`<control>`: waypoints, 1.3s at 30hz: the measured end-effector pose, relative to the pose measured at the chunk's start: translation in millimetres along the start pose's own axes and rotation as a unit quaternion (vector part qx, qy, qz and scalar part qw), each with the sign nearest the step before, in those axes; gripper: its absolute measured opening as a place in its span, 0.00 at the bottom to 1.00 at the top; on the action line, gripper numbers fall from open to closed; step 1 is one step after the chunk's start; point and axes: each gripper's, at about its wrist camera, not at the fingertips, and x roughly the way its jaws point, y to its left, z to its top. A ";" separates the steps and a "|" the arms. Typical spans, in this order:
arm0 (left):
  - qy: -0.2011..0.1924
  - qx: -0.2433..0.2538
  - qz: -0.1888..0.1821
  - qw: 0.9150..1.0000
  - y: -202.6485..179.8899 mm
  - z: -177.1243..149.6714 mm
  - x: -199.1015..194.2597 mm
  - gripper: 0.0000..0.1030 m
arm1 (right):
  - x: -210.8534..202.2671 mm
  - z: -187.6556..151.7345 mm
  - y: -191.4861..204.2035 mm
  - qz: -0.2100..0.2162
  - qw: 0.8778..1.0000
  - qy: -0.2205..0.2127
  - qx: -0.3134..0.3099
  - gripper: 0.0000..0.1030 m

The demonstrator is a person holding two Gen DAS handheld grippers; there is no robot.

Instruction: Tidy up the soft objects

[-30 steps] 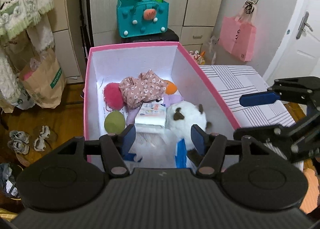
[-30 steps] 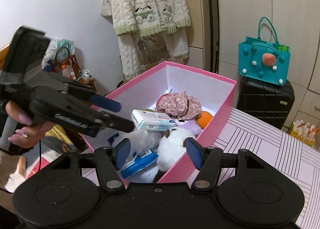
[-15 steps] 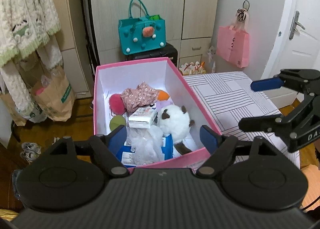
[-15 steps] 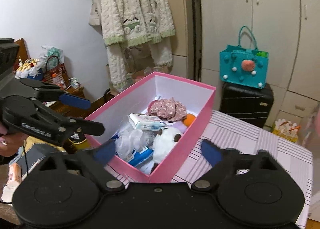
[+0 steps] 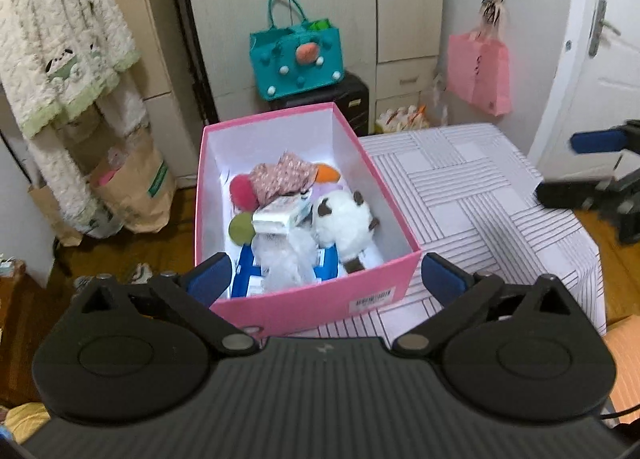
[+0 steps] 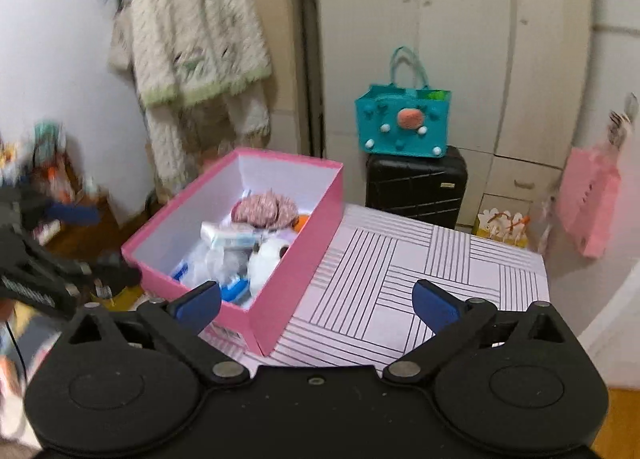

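A pink box (image 5: 308,303) stands on the striped table and holds soft things: a white plush toy (image 5: 342,219), a floral cloth (image 5: 282,177), a red ball (image 5: 242,191), a green ball (image 5: 240,229), a tissue pack (image 5: 280,215) and a white mesh puff (image 5: 286,259). The box (image 6: 296,255) also shows in the right wrist view. My left gripper (image 5: 324,279) is open and empty, held back from the box's near wall. My right gripper (image 6: 316,301) is open and empty, above the table beside the box.
The striped tablecloth (image 5: 460,195) spreads right of the box. A teal bag (image 5: 296,59) sits on a black suitcase (image 6: 416,187) by the wardrobe. A pink bag (image 5: 478,73) hangs on the wall. A fluffy robe (image 5: 60,59) hangs at left.
Both grippers have pulled back and up from the box and opened wider. The box looks smaller and farther in both views.
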 end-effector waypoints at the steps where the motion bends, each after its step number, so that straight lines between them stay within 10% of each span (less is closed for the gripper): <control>1: -0.009 -0.004 0.006 1.000 -2.4 -2.1 -2.8 1.00 | -4.5 -1.7 -2.6 -0.001 1.000 -0.007 0.012 1.00; 10: -0.018 -0.060 0.032 0.998 -23.1 -26.2 -8.6 1.00 | -30.8 -31.9 -0.8 -0.125 0.991 -0.015 0.031 1.00; 39: -0.012 -0.060 0.058 0.996 -58.3 -39.0 -7.4 1.00 | -48.5 -62.3 8.8 -0.144 0.987 -0.011 0.067 1.00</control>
